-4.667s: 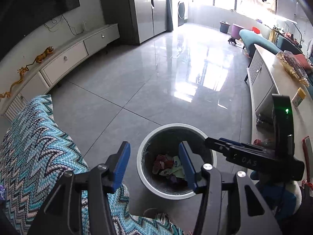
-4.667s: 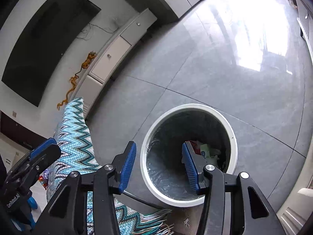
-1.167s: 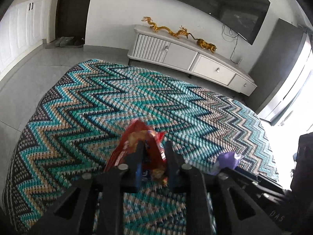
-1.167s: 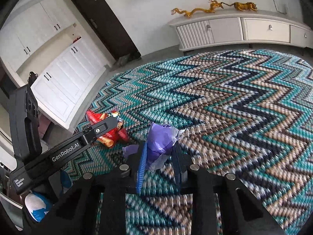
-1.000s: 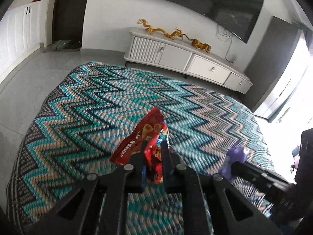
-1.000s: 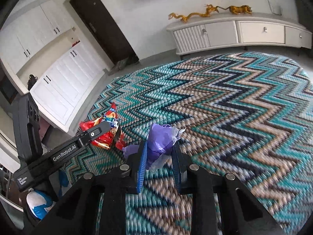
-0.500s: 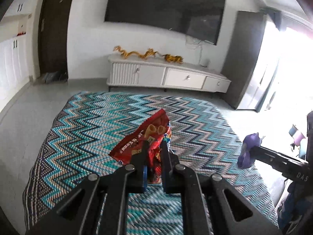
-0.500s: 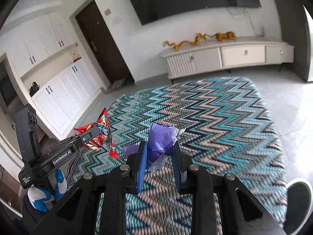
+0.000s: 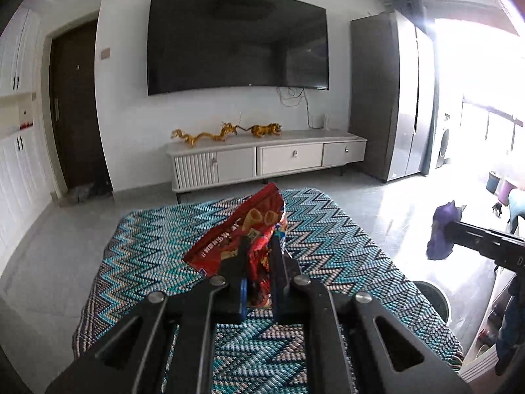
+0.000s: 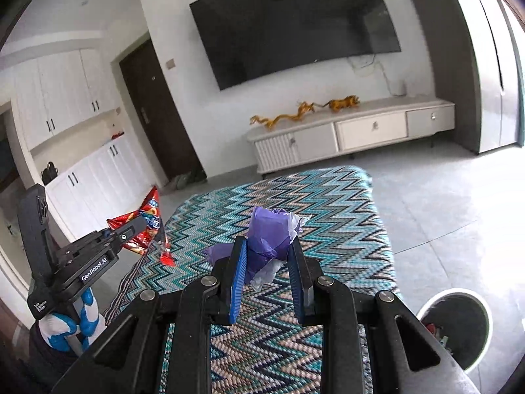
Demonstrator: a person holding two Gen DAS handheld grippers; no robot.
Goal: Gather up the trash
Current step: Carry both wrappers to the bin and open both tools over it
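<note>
Red crinkly snack wrapper (image 9: 242,236) is hanging pinched in the left gripper (image 9: 257,256) above the zigzag rug (image 9: 328,246), the right gripper (image 10: 267,256) is clamping purple crumpled paper (image 10: 267,234), either possibly slipping short of the white round bin (image 10: 472,295).

Red snack bag (image 9: 242,233): lower part hidden betw. jaws of left gripper (image 9: 258,252); print too small to read; purple wrapper (image 10: 267,239): underside hidden betw. jaws of right gripper (image 10: 266,256), contents cannot tell; zigzag rug (image 9: 344,246): near end masked by gripper frames in both views; waste bin (image 10: 472,298): cut by right edge of right wrist view, contents mostly unseen, small bits inside not identifiable; in left wrist view only a sliver of rim shows past the rug; balcony area (image 9: 475,115): blown out by glare, detail lost; items on floor by the dark door (image 9: 78,108): too dim to tell.
</note>
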